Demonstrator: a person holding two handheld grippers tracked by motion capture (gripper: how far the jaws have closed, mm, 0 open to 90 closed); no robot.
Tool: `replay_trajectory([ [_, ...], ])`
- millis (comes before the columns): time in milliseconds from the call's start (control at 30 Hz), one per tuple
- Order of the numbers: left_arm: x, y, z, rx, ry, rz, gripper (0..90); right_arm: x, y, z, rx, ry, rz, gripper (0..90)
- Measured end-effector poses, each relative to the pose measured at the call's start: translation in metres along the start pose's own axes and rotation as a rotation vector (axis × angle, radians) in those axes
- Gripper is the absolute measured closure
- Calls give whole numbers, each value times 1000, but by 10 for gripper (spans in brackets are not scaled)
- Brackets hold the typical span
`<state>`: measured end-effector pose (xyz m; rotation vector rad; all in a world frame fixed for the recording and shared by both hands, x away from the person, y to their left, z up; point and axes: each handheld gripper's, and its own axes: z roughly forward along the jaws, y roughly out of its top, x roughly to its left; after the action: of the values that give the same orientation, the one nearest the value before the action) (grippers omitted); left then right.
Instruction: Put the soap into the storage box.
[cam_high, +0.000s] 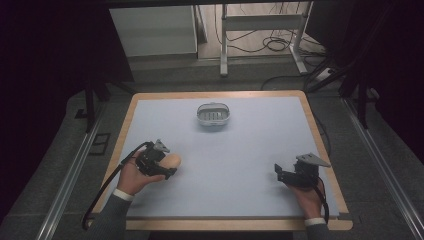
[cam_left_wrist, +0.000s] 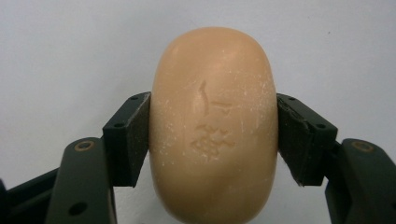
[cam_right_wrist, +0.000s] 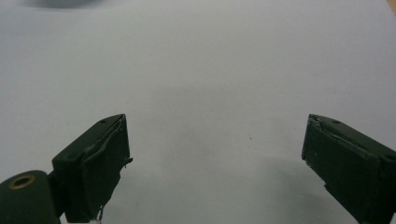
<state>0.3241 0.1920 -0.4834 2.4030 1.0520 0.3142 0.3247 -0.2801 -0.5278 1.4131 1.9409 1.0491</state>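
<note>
High view: your left gripper (cam_high: 169, 165) is clamped on the soap bar (cam_high: 172, 161) at the near-left of the table (cam_high: 240, 150); the bar sticks out past the fingertips toward the table's middle. The soap dish (cam_high: 213, 114) sits well beyond those fingertips, at the far centre of the mat. Your right gripper (cam_high: 280, 172) is at the near-right, fingers spread with nothing between them, well apart from the bar.

Left gripper view: both pads (cam_left_wrist: 133, 137) press the bar's long sides, one pad on each flank. The bar stands lengthwise between the fingers, embossed face toward the camera, with its ends reaching beyond the pads above and below. Plain mat behind it.

Right gripper view: your fingers (cam_right_wrist: 98, 163) are wide apart, with bare mat between and ahead of them.
</note>
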Motion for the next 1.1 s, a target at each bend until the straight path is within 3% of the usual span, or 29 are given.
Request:
replay_trajectory([
  [667,5,16,-7,-34,-6,12,327,1,0,1,7,-11,-6,77],
  [1100,8,32,-1,-49,-13,9,327,0,0,1,7,-6,-5,77],
])
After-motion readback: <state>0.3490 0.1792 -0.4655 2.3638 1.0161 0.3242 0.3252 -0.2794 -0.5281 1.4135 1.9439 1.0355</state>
